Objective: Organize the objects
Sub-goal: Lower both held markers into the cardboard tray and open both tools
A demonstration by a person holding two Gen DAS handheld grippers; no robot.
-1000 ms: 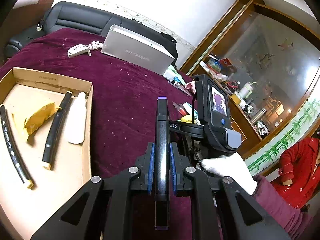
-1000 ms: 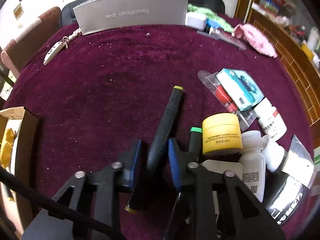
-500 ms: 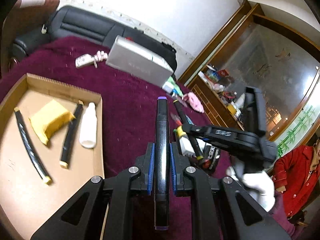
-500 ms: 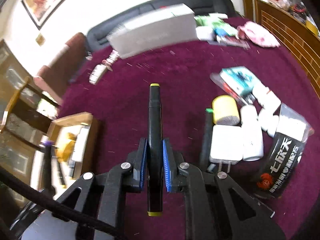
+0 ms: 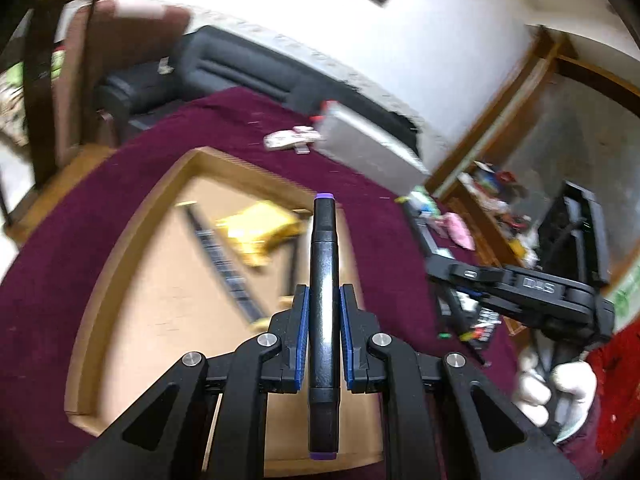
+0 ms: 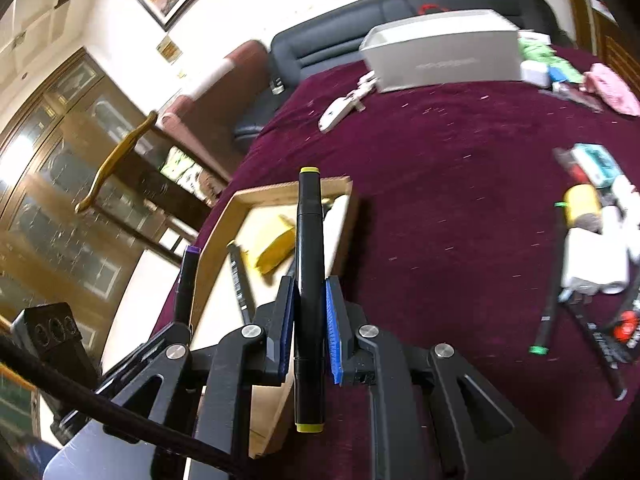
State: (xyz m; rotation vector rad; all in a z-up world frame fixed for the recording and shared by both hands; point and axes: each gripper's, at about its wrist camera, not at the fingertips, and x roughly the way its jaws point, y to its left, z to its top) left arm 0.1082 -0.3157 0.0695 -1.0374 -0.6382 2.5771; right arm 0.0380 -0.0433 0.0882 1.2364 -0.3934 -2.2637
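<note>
Both tools are clamped on markers. The left tool [image 5: 324, 332] grips a purple-capped marker [image 5: 323, 280], its long axis pointing up-frame over the cardboard tray [image 5: 120, 248], centre-left in its view. The right tool [image 6: 308, 320] holds a yellow-capped marker [image 6: 308, 260]; the tray sits just left, so the left looks nearer.

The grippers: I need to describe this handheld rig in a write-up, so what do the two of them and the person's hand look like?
Both the left gripper and the right gripper are matte black, with angular linkage arms, silver pivot bolts and blue ribbed pads. A thick black cable crosses the right wrist view. Seen from the left, the right unit bears pale lettering, too blurred to read. The hand wears a white glove.
</note>
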